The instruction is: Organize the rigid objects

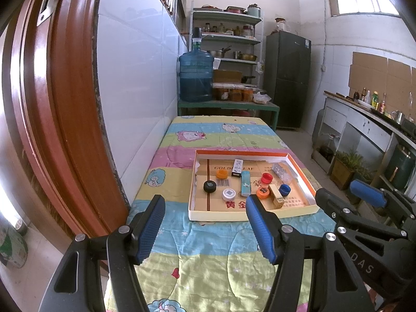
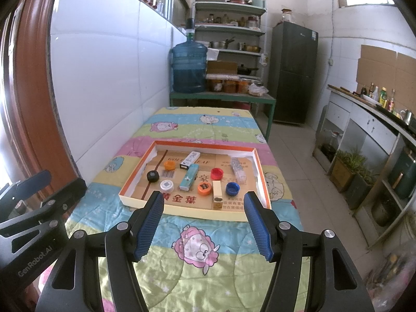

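Note:
A shallow cardboard tray (image 1: 234,214) (image 2: 182,209) with an orange inner rim lies on the cartoon-print cloth. In it lie several bottle caps: black (image 1: 209,186) (image 2: 153,175), white (image 1: 229,194) (image 2: 167,185), orange (image 1: 221,173) (image 2: 169,165), red (image 1: 266,177) (image 2: 216,173), blue (image 1: 284,189) (image 2: 232,188). There are also a light-blue box (image 1: 245,183) (image 2: 189,177), a black-and-white box (image 1: 237,167) (image 2: 190,160), a small beige box (image 1: 276,195) (image 2: 217,194) and a clear blister pack (image 1: 280,170) (image 2: 238,169). My left gripper (image 1: 205,209) is open and empty, short of the tray's near edge. My right gripper (image 2: 202,204) is open and empty, just before the tray.
The cloth-covered table (image 1: 208,260) (image 2: 208,260) stands against a white tiled wall (image 1: 135,91), with a brown door frame (image 1: 59,104) on the left. Beyond it are a blue water jug (image 1: 196,76), shelves and a dark fridge (image 1: 287,78). A counter (image 2: 377,119) runs along the right.

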Demonstrator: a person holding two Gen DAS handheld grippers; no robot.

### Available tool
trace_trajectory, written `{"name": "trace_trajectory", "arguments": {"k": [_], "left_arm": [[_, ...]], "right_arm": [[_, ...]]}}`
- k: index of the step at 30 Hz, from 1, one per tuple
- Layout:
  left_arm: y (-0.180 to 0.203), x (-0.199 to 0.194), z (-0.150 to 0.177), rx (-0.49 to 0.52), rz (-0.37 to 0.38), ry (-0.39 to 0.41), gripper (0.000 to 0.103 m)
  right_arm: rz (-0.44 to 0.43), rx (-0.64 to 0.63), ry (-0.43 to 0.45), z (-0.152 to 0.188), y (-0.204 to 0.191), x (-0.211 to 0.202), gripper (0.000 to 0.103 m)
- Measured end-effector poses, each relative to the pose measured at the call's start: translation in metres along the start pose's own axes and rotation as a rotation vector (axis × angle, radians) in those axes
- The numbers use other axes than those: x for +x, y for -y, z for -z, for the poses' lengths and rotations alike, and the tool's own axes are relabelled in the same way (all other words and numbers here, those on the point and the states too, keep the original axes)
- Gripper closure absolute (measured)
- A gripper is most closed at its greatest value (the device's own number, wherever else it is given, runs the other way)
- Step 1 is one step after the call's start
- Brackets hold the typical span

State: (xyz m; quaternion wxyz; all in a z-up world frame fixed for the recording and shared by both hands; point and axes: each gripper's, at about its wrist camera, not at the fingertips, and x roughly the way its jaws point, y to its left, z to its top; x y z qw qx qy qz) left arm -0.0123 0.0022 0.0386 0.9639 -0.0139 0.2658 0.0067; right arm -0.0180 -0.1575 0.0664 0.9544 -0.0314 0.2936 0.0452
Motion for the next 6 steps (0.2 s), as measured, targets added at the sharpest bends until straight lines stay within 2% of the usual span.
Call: {"name": "trace_trajectory", "arguments": {"k": [6], "left_arm": [[0.0015, 0.0003, 0.0055, -0.002, -0.002, 0.002, 0.038]], "right_arm": [[0.000, 0.000, -0.001, -0.0003, -0.0001, -0.0001, 0.037]]}}
